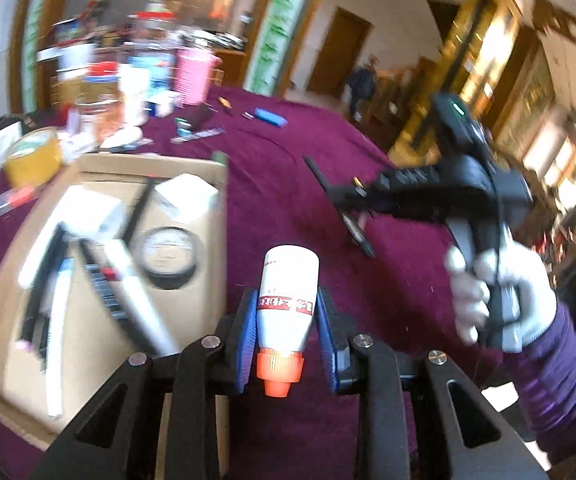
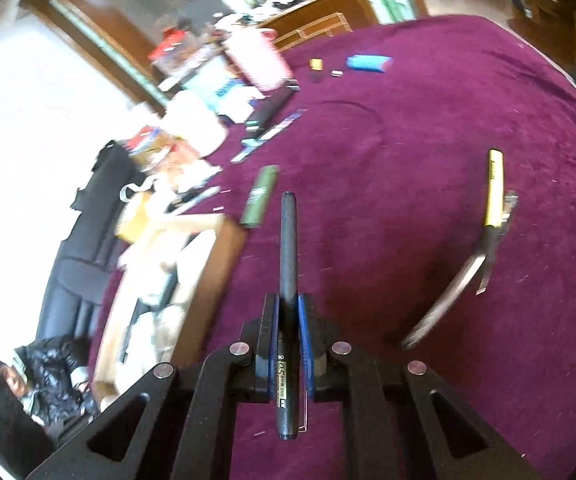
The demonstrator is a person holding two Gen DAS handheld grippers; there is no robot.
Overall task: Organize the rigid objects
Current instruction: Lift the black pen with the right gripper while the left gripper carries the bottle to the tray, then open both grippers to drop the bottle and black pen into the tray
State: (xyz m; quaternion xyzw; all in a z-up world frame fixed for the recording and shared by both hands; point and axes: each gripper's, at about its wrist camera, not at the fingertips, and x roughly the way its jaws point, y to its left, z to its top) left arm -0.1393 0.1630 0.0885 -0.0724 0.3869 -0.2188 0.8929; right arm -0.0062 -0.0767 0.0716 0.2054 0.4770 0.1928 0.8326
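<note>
Left wrist view: a white bottle [image 1: 286, 300] is clamped by the left gripper [image 1: 287, 334], beside a cardboard box [image 1: 192, 280]. A dark pen [image 2: 288, 264] is pinched in the closed right gripper [image 2: 288, 344] above the purple tablecloth [image 2: 408, 160].

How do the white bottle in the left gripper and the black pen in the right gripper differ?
The white bottle is fat and pale, with an orange cap and a red label band; the black pen is thin and dark, with small print near the pads. The bottle's cap points back toward the camera, while the pen juts far ahead of the fingers. The left gripper stands wider on the bottle than the right gripper on the pen. Both are clamped above the maroon tablecloth.
</note>
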